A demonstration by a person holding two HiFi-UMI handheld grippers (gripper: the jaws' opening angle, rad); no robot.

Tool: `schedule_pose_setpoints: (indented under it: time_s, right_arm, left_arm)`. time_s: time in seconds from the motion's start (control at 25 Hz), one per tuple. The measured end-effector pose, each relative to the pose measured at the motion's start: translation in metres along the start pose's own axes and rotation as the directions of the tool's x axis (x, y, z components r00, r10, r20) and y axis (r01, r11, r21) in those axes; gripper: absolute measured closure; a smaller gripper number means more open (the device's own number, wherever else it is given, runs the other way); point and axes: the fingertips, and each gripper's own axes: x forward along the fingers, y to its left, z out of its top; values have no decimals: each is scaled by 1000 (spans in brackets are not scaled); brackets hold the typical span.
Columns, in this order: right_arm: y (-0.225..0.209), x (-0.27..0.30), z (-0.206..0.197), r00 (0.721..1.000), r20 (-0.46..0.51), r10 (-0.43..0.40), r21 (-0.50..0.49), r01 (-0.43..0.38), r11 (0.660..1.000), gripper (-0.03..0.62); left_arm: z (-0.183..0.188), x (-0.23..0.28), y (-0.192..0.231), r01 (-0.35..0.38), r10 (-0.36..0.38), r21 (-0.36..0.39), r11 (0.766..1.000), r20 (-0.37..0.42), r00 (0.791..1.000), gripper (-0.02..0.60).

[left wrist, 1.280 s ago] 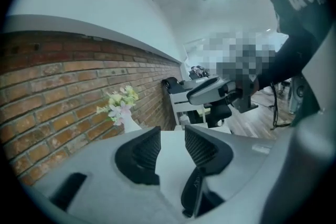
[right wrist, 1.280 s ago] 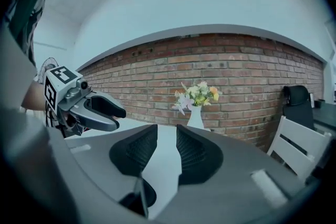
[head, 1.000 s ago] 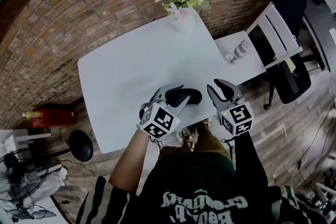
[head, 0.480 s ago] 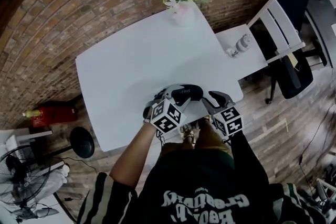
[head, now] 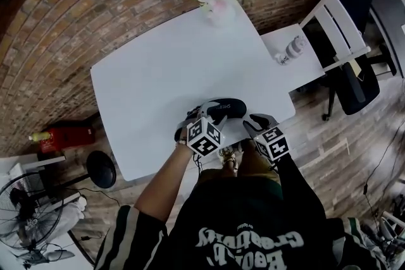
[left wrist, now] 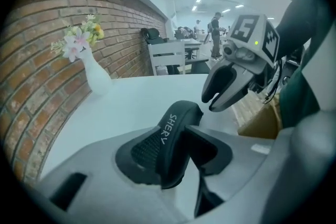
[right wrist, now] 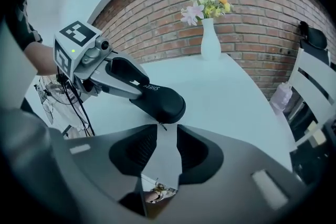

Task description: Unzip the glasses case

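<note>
A white table point(head: 158, 66) is seen against a brick wall point(head: 88, 3), with wooden floor point(head: 329, 155) round it. At the near edge the black glasses case point(head: 226, 108) is clamped by one end in the left gripper point(head: 204, 116); whether it rests on the top cannot be told. People point(left wrist: 215, 34) in a lit hall are shown only by the left gripper view. The right gripper point(right wrist: 167, 149) is shown in its own view with jaws parted and nothing between them, the case's free end just ahead. A vase point(head: 220, 9) of flowers is stood well apart at the far edge, and a bottle point(head: 294, 47) on a side table point(head: 310, 73). From above, the gripped end is hidden by the left gripper.
</note>
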Motion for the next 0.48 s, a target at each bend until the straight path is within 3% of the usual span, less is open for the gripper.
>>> schedule_pose_setpoints:
  time_s: [0.48]
  right_arm:
    - [10,26,-7,999,-19,35,77,-33,996,473]
  left_arm:
    - [1,1,2,-13,19,-98,995,64,998,436]
